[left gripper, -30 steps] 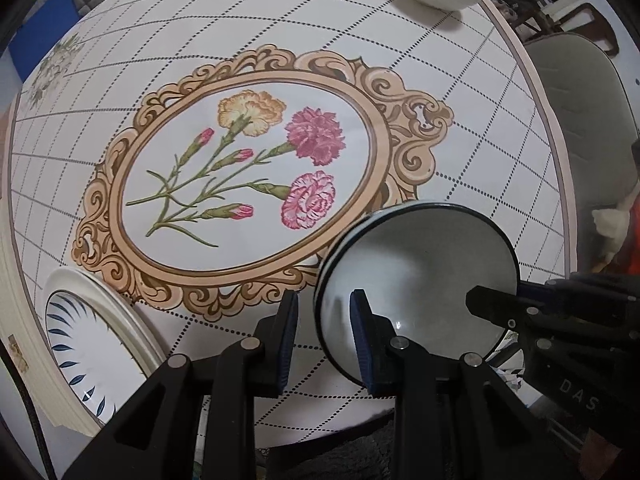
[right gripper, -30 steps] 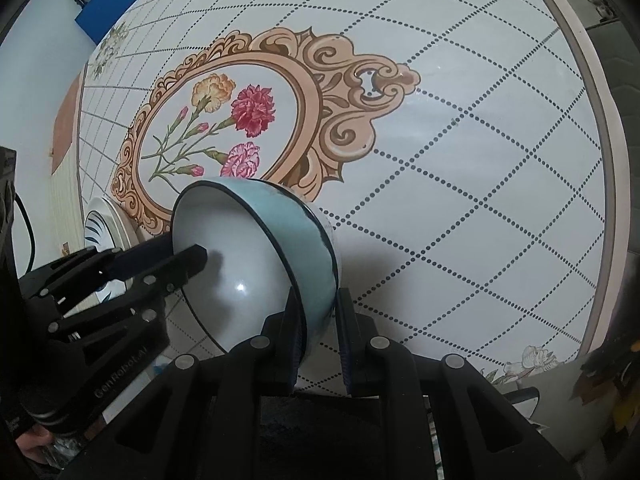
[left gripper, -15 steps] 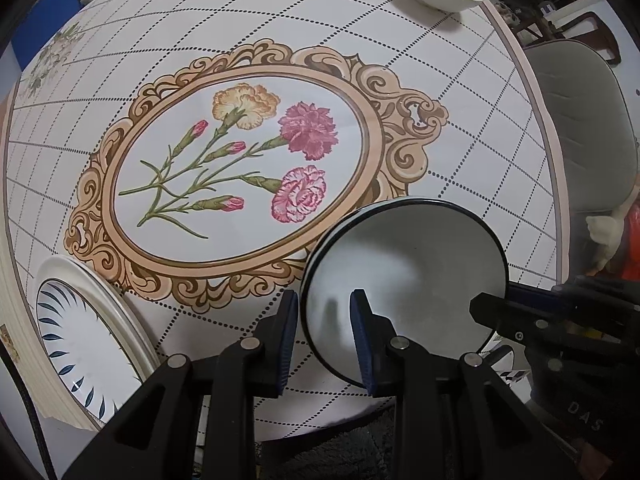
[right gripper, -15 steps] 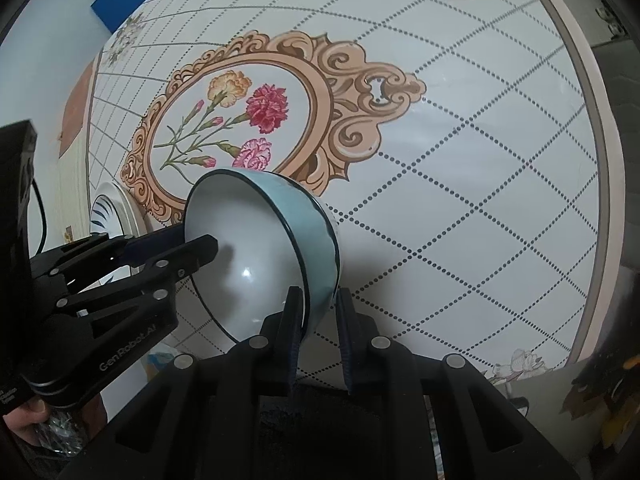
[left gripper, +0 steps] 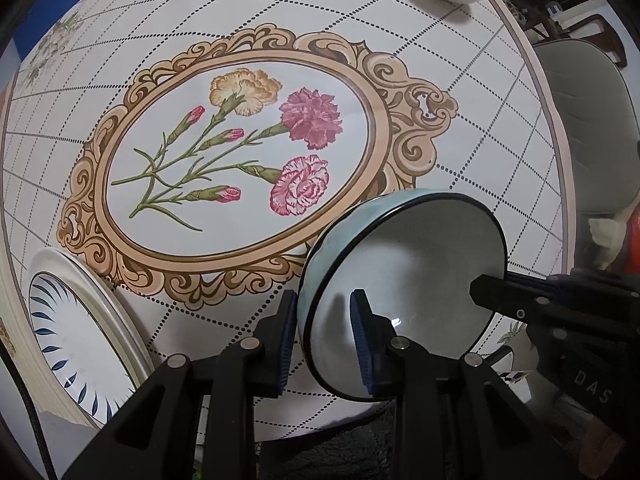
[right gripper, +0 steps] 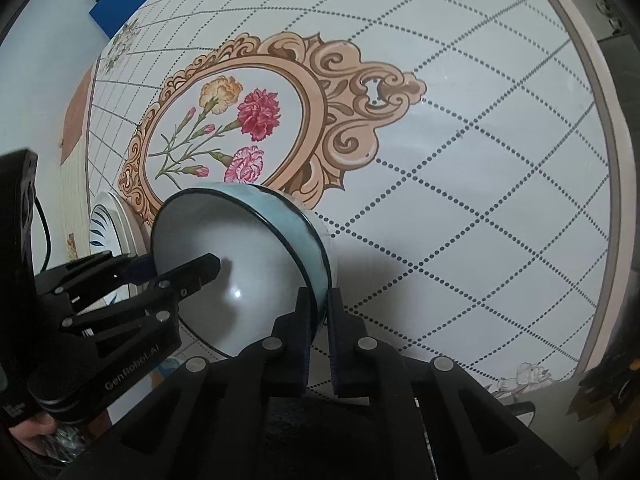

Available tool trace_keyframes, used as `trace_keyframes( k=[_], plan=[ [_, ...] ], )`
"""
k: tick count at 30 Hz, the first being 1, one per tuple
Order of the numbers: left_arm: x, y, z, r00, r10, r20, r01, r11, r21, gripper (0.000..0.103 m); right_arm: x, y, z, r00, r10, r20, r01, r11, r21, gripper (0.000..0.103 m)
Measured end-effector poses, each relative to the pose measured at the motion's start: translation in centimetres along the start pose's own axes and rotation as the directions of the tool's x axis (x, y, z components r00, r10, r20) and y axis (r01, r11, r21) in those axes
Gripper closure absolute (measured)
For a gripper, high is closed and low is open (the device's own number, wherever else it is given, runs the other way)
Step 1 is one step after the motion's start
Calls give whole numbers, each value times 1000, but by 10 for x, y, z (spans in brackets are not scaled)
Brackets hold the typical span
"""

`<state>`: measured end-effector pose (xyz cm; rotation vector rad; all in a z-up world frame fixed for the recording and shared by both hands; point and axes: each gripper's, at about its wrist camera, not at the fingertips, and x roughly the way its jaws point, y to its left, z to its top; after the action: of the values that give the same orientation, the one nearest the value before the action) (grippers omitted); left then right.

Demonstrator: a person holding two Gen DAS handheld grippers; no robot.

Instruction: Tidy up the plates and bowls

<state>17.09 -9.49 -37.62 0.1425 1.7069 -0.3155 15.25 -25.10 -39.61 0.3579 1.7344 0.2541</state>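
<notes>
Bowl (left gripper: 408, 280) tilted, rim partly hidden by both tongs (left gripper: 326, 332) (right gripper: 318, 312)

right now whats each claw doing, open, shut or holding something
Left claw: shut on the rim of the blue bowl.
Right claw: shut on the opposite rim of the same bowl, which is tilted on its side.
</notes>
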Motion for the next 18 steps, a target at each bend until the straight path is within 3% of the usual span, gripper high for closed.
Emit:
trace_keyframes(
  k=[9, 18],
  plan=[
    [-6, 3, -4, 1000, 2, 22, -1, 999, -34, 79, -2, 1, 1, 1000, 9, -28, -9, 1000, 4, 94],
    [-6, -4, -5, 999, 33, -12, -34, 999, -34, 79, -1, -1, 4, 997, 12, -72, -12, 1000, 3, 93]
  ],
)
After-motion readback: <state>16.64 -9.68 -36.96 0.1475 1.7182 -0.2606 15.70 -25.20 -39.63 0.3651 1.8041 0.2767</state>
